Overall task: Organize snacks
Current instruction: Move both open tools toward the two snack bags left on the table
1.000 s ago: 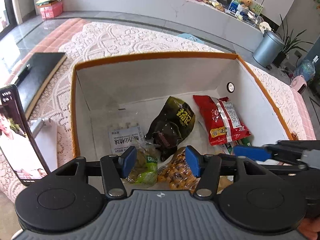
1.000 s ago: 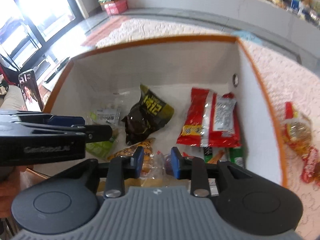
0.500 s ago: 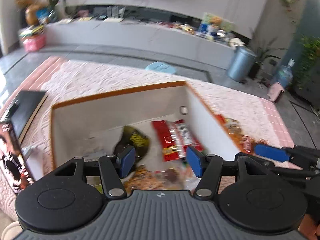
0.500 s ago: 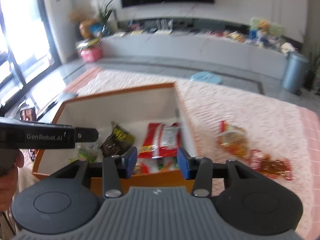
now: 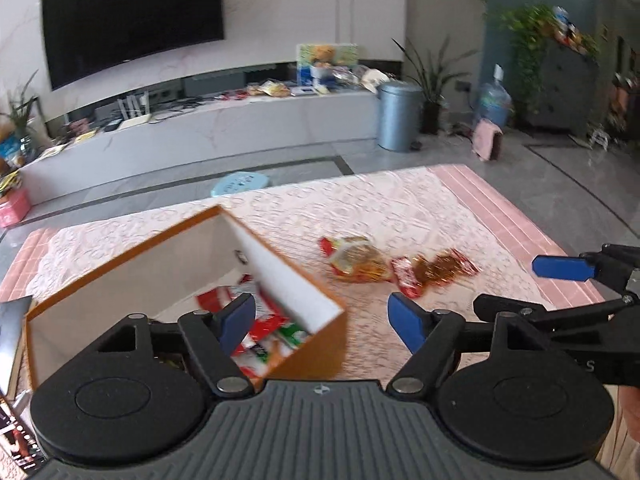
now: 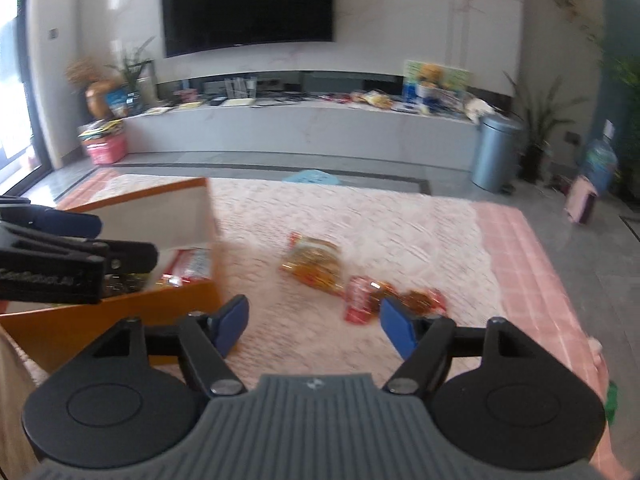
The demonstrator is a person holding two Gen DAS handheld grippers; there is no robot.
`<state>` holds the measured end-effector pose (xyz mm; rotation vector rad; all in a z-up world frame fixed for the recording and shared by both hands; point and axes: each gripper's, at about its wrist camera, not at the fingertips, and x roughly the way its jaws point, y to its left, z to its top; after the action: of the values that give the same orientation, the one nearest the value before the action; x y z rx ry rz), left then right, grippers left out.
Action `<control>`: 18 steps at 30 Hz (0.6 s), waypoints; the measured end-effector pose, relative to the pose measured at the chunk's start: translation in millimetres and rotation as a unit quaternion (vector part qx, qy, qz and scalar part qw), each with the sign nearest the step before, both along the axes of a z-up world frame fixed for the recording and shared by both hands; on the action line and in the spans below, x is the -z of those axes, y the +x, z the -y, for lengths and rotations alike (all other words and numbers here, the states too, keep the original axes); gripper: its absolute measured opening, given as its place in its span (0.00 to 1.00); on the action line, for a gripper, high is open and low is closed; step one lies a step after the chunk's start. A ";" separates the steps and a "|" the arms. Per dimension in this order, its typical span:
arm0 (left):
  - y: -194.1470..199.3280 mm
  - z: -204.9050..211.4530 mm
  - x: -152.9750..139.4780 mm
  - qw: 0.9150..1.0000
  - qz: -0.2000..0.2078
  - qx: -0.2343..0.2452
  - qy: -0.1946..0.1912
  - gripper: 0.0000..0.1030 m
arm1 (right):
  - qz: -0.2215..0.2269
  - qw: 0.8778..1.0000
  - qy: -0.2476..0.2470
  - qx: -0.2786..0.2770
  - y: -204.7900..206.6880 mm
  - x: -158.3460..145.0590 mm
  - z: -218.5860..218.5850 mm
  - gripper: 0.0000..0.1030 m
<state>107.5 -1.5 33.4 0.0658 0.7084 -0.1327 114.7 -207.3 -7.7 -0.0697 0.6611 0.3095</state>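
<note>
Both grippers are between packets. The left gripper point(image 5: 321, 322) and the right gripper point(image 6: 313, 330) have just been opening and stand spread, nothing between their jaws. The orange storage box point(image 5: 280, 264) at 9 o'clock already holds several packets. Two loose snacks lie on the pink lace cloth point(image 6: 400, 216): a yellow-and-red bag point(image 6: 314, 265) at 12 o'clock and, just beside it, a red-and-gold packet point(image 6: 394, 299) at 1 o'clock. Next move, likely: lower over one and pinch it.
</note>
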 end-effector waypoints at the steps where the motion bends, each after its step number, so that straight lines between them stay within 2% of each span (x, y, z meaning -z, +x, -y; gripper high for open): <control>1: 3.7 6.6 1.7 1.000 -0.003 0.006 0.002 0.86 | -0.002 1.000 0.001 0.008 0.2 4.0 6.1 0.75; 9: 23.9 38.4 13.9 0.997 -0.025 0.066 -0.009 0.86 | -0.025 0.998 0.023 0.049 20.8 27.0 43.8 0.76; 11: 30.6 41.1 16.4 0.996 -0.025 0.080 -0.010 0.81 | -0.032 0.998 0.015 0.052 29.3 34.2 47.3 0.72; 15: 45.4 46.7 20.0 0.994 -0.027 0.105 0.008 0.77 | -0.044 0.998 -0.015 0.052 43.2 52.6 47.9 0.67; 18: 59.1 52.6 19.7 0.991 -0.033 0.126 0.026 0.76 | -0.058 0.997 -0.006 0.050 59.3 63.8 51.8 0.66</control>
<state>166.6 -54.1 13.7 0.2029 0.7676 -0.3599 174.0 -259.1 -71.5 -0.0305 0.7780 0.2152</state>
